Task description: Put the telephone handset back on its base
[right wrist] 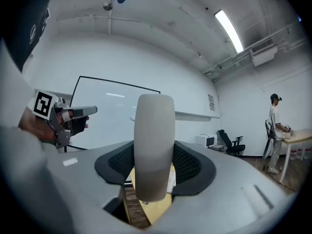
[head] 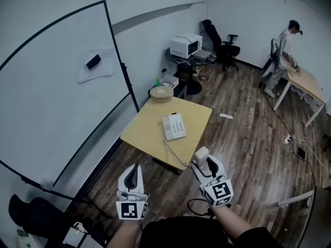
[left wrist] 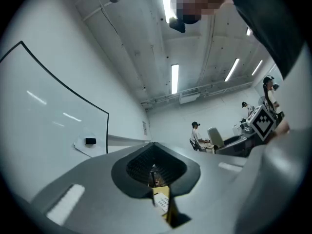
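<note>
The white telephone base [head: 174, 126] lies on the small wooden table [head: 147, 125], with its keypad facing up and its cradle bare. A curly cord [head: 173, 154] runs from it over the table's near edge to the white handset [head: 201, 156]. My right gripper [head: 205, 165] is shut on the handset and holds it in the air in front of that edge. In the right gripper view the handset [right wrist: 154, 145] stands upright between the jaws and hides most of the table. My left gripper [head: 135, 173] hangs to the left, off the table, shut and empty; through its narrow slit [left wrist: 158, 182] I glimpse the table.
A large whiteboard [head: 57, 87] leans at the left. A round tan object [head: 161, 93] sits on the table's far corner. Behind are a side table with a white appliance [head: 185, 44] and an office chair [head: 222, 45]. A person [head: 284, 56] stands at another table [head: 307, 84], far right.
</note>
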Action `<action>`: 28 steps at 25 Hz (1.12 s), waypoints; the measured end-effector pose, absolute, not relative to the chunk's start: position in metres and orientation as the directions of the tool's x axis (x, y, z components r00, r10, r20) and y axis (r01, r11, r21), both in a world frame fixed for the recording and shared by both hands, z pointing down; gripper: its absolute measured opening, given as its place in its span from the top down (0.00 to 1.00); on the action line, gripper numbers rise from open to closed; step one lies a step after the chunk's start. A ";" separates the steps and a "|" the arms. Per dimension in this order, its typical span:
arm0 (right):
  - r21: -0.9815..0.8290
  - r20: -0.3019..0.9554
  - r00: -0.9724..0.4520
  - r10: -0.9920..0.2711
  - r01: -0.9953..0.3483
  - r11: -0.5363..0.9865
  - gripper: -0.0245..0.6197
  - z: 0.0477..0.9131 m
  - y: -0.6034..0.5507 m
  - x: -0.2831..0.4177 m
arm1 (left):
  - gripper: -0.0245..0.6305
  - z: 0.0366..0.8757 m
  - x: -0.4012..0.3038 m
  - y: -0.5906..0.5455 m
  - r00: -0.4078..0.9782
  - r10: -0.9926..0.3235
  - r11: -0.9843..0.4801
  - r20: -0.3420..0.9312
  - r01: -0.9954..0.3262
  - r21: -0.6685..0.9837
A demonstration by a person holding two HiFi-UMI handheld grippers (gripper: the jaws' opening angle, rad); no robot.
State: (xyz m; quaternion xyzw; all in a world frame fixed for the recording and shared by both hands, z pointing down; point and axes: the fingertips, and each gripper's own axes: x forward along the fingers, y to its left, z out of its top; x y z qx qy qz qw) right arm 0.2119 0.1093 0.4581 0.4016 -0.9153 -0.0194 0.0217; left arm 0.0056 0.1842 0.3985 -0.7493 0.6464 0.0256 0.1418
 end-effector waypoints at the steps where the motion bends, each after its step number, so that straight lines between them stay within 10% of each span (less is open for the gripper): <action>1: 0.052 0.023 -0.676 -0.736 -0.735 0.676 0.60 0.459 0.110 0.210 | 0.96 0.395 0.004 0.185 0.165 -0.956 -0.123 -0.243 -0.976 -0.180; 28: -0.001 0.023 -0.690 -0.723 -0.723 0.690 0.60 0.473 0.105 0.191 | 0.96 0.403 -0.006 0.170 0.151 -0.955 -0.103 -0.255 -0.976 -0.191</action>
